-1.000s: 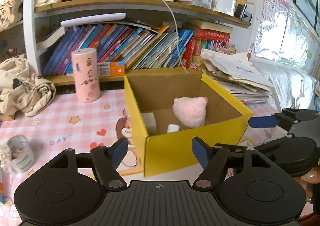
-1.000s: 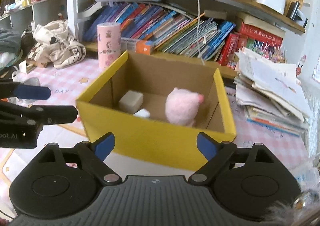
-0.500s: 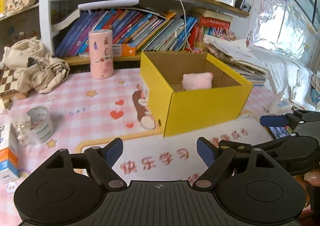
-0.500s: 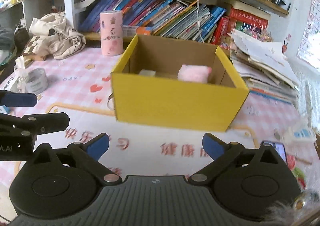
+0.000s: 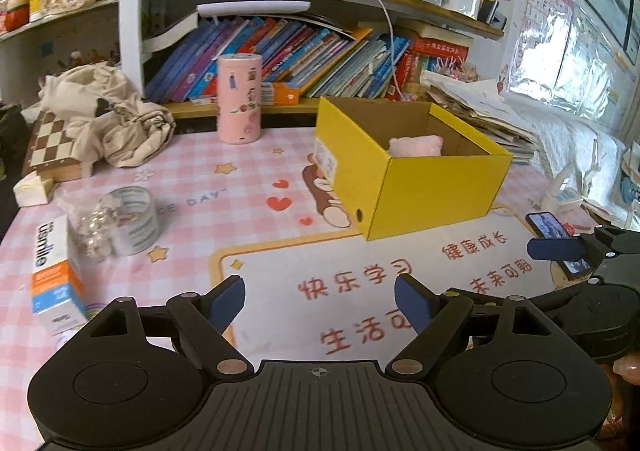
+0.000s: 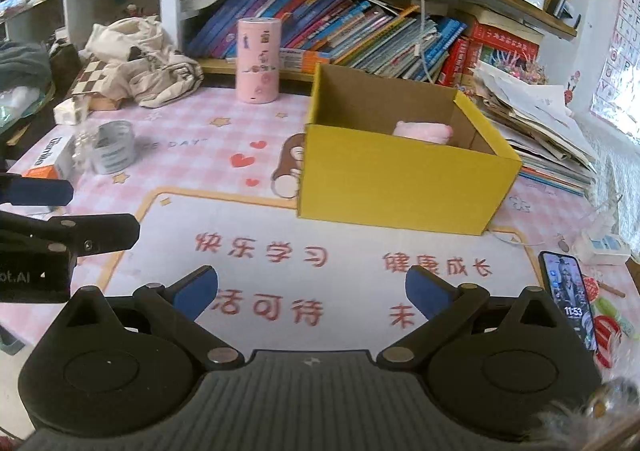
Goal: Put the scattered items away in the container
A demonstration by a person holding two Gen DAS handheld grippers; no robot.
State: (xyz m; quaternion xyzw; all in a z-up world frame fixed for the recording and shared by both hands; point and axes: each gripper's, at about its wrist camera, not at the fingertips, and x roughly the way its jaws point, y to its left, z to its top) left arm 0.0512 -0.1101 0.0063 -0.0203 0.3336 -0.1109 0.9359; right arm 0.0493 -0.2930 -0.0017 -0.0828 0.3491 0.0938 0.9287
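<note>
Holding a pink plush toy [image 5: 416,145], open yellow box [image 5: 436,189]

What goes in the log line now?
left gripper: open, empty | right gripper: open, empty | yellow box: holds pink plush

Both cameras sit low over the near edge of the desk, each looking forward and slightly down along its own tool toward the bookshelf [image 5: 280,51] at the back. The left one stands left of the yellow box [image 5: 420,187] and sees its left end and front wall; the right one faces the box [image 6: 400,179] more squarely. Neither is close to it. Both take in the pink checked mat [image 5: 200,191], the pink canister [image 6: 258,59], and a tip of the other tool at the frame's edge.
</note>
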